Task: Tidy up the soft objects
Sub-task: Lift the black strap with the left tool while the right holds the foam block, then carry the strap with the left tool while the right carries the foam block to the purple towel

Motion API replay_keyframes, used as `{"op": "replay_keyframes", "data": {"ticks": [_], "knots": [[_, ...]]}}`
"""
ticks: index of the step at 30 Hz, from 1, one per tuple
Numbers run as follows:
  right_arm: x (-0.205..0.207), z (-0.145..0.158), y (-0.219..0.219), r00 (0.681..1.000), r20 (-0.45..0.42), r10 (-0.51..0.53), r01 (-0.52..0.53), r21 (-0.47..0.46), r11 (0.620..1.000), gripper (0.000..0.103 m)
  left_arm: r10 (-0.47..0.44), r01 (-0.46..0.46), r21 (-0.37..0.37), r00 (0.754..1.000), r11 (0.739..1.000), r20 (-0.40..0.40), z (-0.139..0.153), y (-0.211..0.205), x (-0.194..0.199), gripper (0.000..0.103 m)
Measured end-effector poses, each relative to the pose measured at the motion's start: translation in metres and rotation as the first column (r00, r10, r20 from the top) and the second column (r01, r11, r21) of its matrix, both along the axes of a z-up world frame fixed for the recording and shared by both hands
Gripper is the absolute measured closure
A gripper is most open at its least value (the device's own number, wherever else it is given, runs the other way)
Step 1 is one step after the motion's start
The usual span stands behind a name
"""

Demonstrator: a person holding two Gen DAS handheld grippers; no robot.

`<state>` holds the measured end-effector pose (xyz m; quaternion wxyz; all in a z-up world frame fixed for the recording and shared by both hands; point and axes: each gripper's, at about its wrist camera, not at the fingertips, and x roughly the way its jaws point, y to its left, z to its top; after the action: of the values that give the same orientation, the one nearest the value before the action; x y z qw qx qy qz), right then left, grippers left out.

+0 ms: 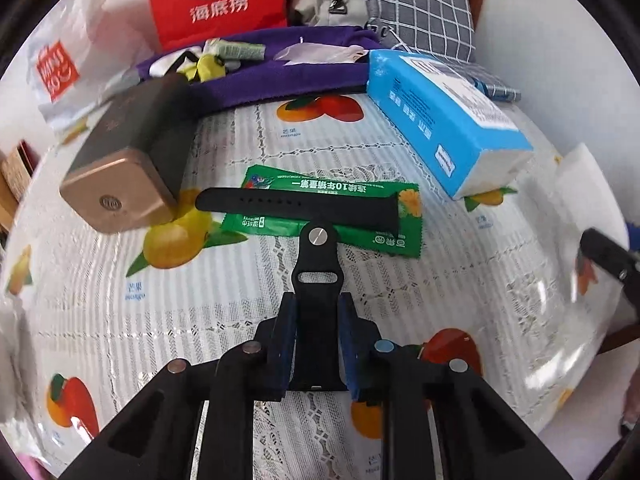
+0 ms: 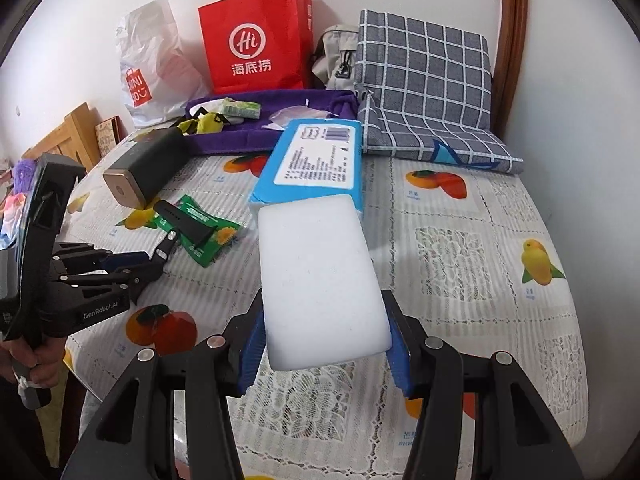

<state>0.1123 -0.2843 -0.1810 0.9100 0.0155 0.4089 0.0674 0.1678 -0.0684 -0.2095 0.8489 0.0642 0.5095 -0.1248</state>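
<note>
Mid-carry: the left gripper (image 1: 318,344) has its fingers clamped on a short watch strap (image 1: 318,276), the right gripper (image 2: 324,344) on a white sponge (image 2: 320,276). Next probably calls for setting both ahead on the purple cloth (image 2: 280,120).

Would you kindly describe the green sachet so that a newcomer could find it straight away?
Start at the tall red paper bag by the wall, then come forward over the purple cloth to the fruit-print tablecloth. The green sachet lies flat there under a black watch strap; it alone is bright green with white lettering.
</note>
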Motion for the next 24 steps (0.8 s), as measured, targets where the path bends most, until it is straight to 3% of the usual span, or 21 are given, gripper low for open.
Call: {"op": "replay_keyframes", "data": {"ticks": [14,24], "knots": [[0.015,0.03,0.014,0.998,0.048,0.044,-0.045,0.017,0.999,0.052,0.053,-0.045,-0.102,0.996,0.994,0.076,0.052,0.035,0.004,0.083],[0.036,0.054,0.023,0.995,0.084,0.061,-0.062,0.011,0.998,0.052,0.091,-0.075,-0.12,0.987,0.99,0.129,0.083,0.051,0.019,0.083]]}}
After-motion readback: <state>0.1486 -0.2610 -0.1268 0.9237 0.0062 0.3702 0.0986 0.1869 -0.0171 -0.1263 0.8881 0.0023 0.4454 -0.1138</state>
